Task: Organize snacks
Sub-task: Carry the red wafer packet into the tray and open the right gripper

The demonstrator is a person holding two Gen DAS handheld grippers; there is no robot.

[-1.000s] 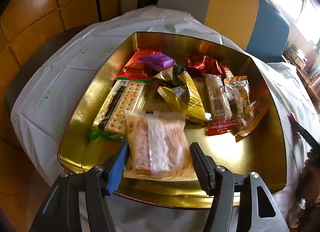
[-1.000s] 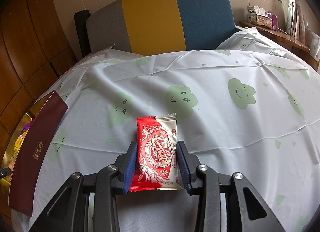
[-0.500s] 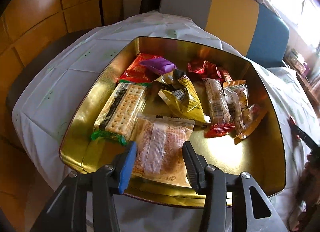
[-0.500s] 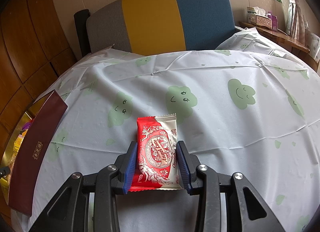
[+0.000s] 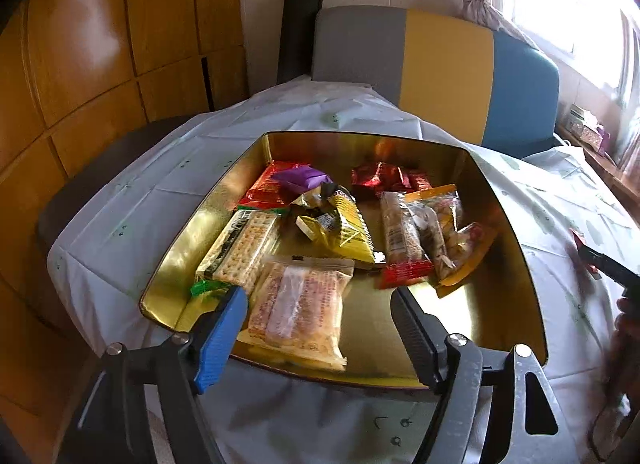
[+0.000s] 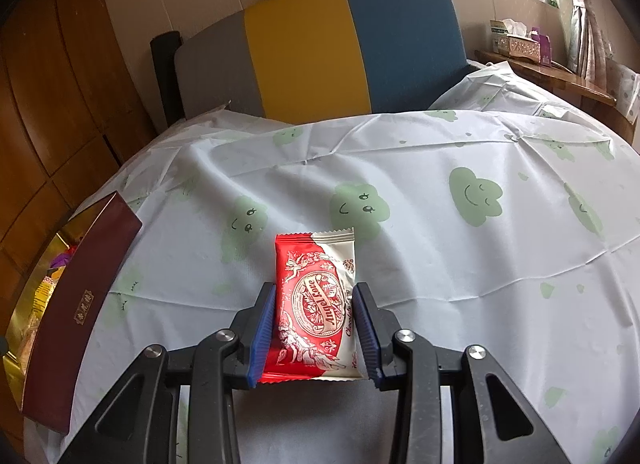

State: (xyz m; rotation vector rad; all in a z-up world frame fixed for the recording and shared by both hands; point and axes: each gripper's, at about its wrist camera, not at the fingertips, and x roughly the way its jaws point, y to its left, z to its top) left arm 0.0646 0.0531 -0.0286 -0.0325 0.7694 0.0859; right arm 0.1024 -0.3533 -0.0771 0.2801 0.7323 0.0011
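A gold tin (image 5: 516,284) on the table holds several snack packets. A clear packet of pale biscuits (image 5: 300,304) lies flat at its near edge. My left gripper (image 5: 318,296) hovers over that edge with its jaws opening. The biscuit packet lies between the fingers, and neither pad touches it. Beside it sit a cracker pack (image 5: 244,248) and a yellow bag (image 5: 344,228). My right gripper (image 6: 315,290) is shut on a red and white chocolate packet (image 6: 316,264), held just above the tablecloth. The tin's dark red outer wall (image 6: 76,304) stands to its left.
A white tablecloth with green smiling clouds (image 6: 476,192) covers the table. A grey, yellow and blue chair back (image 6: 320,52) stands behind the table. Wooden panels (image 5: 80,64) line the left side. A windowsill with tissue boxes (image 6: 516,40) is at the far right.
The left jaws closed in on the biscuit packet, then spread wide and let it go; it now lies in the tin. The left gripper drew back and up. The right gripper stayed still.
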